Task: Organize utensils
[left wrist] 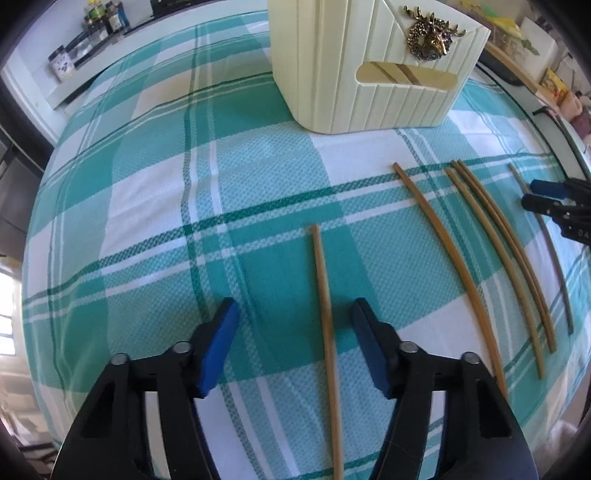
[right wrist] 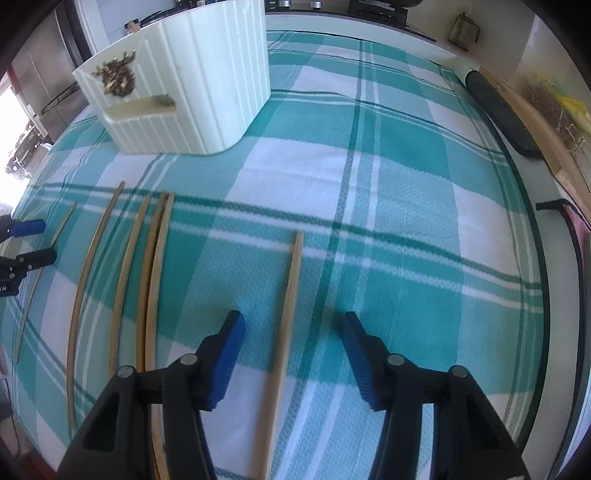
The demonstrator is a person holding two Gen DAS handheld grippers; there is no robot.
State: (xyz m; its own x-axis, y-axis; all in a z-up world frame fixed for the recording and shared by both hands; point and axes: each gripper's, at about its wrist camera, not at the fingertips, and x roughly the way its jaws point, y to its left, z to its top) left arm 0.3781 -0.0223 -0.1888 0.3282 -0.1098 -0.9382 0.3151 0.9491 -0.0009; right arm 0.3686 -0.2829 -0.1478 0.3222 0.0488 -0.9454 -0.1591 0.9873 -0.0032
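Several wooden chopsticks lie on a teal and white checked cloth (left wrist: 155, 206). My left gripper (left wrist: 293, 314) is open, low over the cloth, with one chopstick (left wrist: 327, 332) lying between its fingers. My right gripper (right wrist: 291, 325) is open too, with another chopstick (right wrist: 286, 325) between its fingers. A cream ribbed utensil holder (left wrist: 362, 74) with a brass deer ornament stands at the far side; it also shows in the right wrist view (right wrist: 192, 85). More chopsticks (left wrist: 458, 266) lie side by side between the two grippers, also seen in the right wrist view (right wrist: 122, 280).
Jars and bottles (left wrist: 96, 22) stand on a ledge behind the table. A dark oblong object (right wrist: 502, 114) and a wooden board (right wrist: 535, 122) lie along the right edge. The other gripper's tips show at each view's side (left wrist: 546, 199).
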